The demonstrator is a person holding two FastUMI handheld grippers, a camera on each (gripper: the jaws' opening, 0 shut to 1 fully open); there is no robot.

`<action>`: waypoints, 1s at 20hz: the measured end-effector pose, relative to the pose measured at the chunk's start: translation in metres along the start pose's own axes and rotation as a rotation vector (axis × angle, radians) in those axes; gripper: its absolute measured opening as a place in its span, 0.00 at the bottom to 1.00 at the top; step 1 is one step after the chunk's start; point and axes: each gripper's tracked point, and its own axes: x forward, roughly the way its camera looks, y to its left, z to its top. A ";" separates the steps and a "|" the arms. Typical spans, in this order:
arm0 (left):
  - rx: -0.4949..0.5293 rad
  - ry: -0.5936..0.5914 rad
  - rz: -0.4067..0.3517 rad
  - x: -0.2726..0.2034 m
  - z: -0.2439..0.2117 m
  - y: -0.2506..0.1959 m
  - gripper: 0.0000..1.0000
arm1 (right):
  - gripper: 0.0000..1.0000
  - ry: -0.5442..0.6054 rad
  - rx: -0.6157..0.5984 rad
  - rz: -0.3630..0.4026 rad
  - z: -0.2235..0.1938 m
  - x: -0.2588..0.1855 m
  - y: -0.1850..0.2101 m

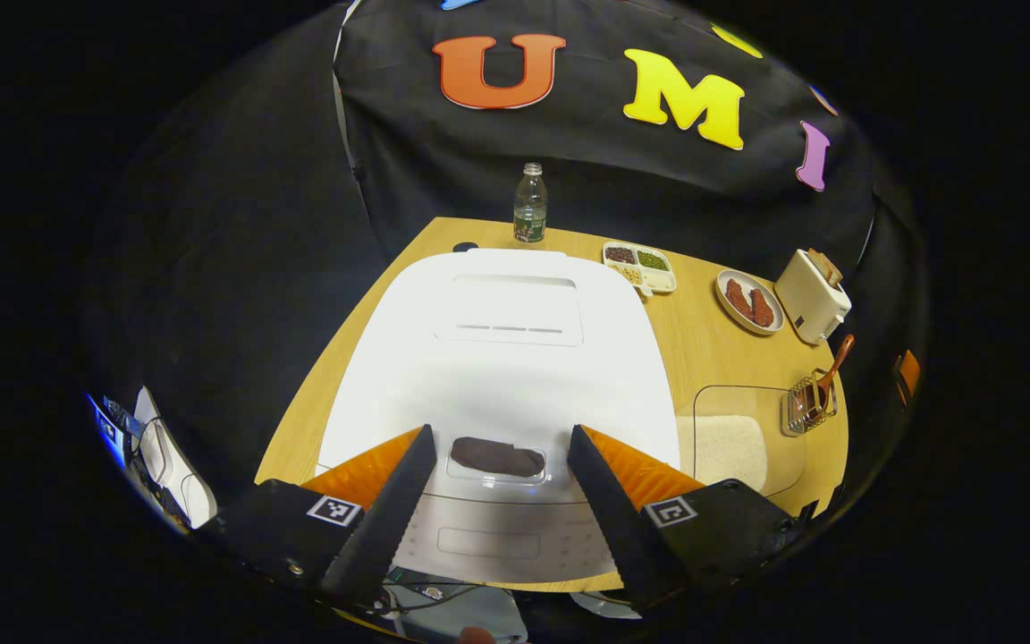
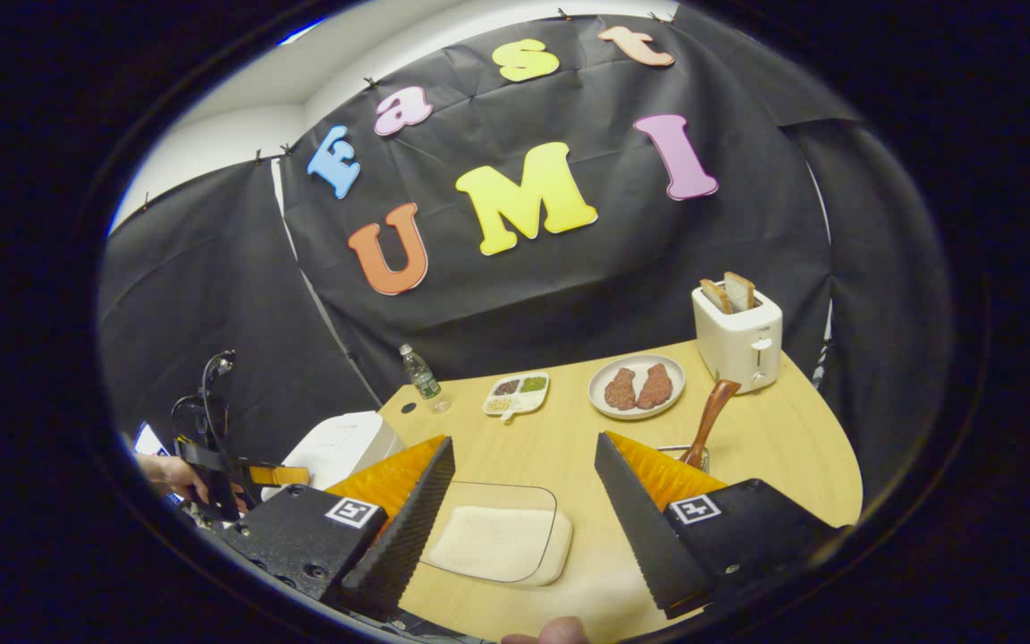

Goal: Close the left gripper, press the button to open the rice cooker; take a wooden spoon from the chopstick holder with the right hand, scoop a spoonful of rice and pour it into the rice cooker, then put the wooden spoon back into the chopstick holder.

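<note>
The white rice cooker sits lid down on the wooden table, and its dark release button lies at the front edge. My left gripper hovers open over that button, one finger on each side. Right of the cooker lies a clear tray of rice, and beyond it a wire chopstick holder with a wooden spoon standing in it. My right gripper hangs open above the rice tray, with the wooden spoon just beyond its right finger. The rice cooker and the other gripper, held by a hand, appear at the left.
At the table's back stand a water bottle, a divided dish of grains, a plate with two meat pieces and a white toaster with bread in it. The table's rounded right edge is close to the holder.
</note>
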 end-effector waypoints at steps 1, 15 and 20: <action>-0.005 -0.013 0.006 0.001 0.002 0.000 0.99 | 1.00 0.007 -0.007 0.014 0.002 0.003 -0.002; -0.075 -0.308 -0.033 -0.070 0.062 -0.021 0.95 | 0.96 -0.137 -0.134 -0.066 0.053 -0.038 0.013; -0.083 -0.463 -0.179 -0.158 0.081 -0.056 0.94 | 1.00 -0.235 -0.155 -0.121 0.069 -0.091 0.057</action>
